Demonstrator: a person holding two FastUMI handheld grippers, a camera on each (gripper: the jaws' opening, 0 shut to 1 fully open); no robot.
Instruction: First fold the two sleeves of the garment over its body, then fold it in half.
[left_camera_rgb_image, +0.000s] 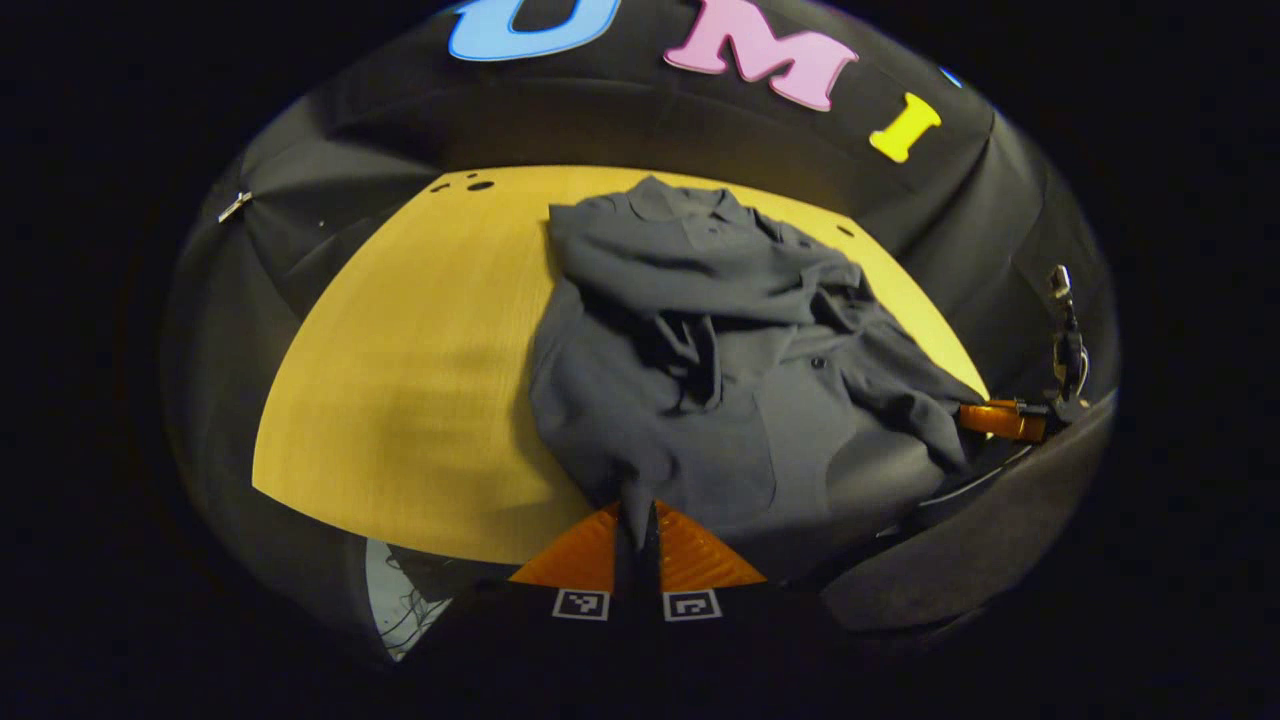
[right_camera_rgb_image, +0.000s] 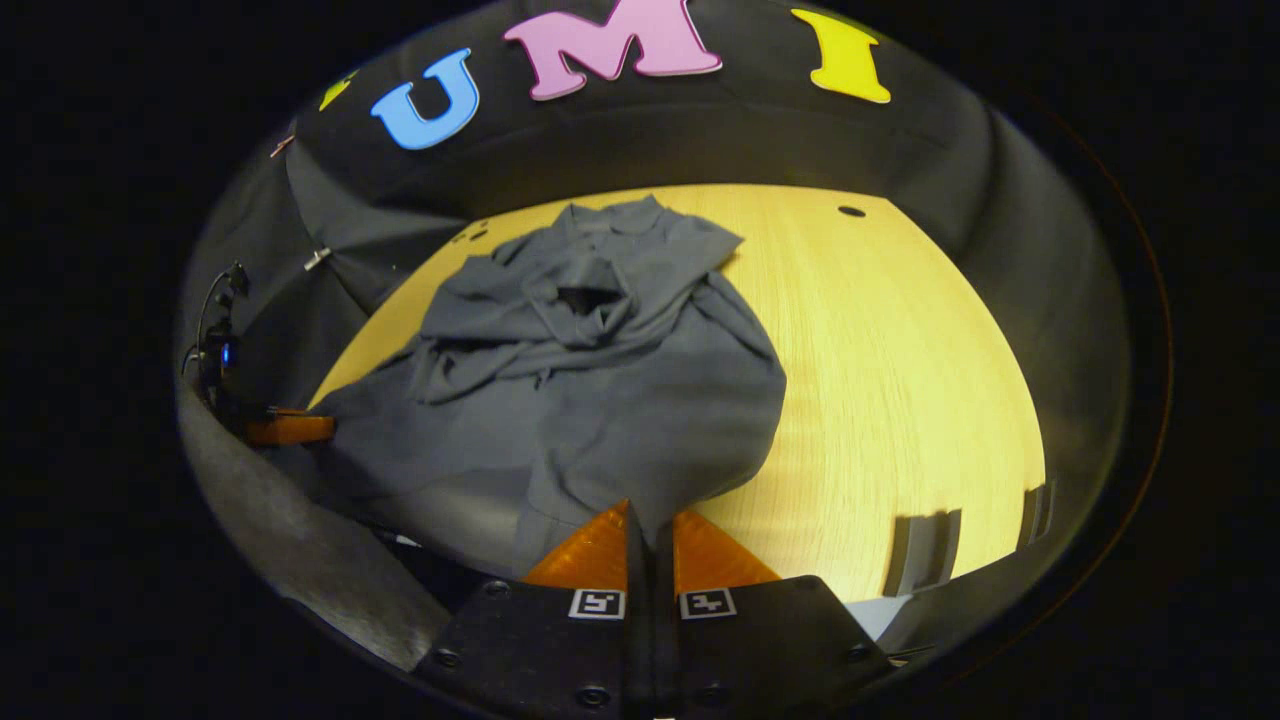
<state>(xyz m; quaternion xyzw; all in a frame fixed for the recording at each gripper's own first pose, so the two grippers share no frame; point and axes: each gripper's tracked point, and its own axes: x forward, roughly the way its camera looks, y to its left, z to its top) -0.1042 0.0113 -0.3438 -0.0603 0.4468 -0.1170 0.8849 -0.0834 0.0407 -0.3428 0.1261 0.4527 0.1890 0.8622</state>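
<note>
The left orange-fingered hand-held gripper (left_camera_rgb_image: 637, 520) is pinching the near hem of one dark grey short-sleeved polo shirt (left_camera_rgb_image: 720, 360), its two fingers clamped on a ridge of cloth. The right orange-fingered hand-held gripper (right_camera_rgb_image: 650, 530) is gripping the same hem at its own corner, fingers pressed together on fabric. The single shirt is lying rumpled on one pale yellow wooden tabletop (right_camera_rgb_image: 900, 380), both sleeves bunched over its chest, collar at the far edge. Black cloth walls (left_camera_rgb_image: 620, 130) are enclosing the table
</note>
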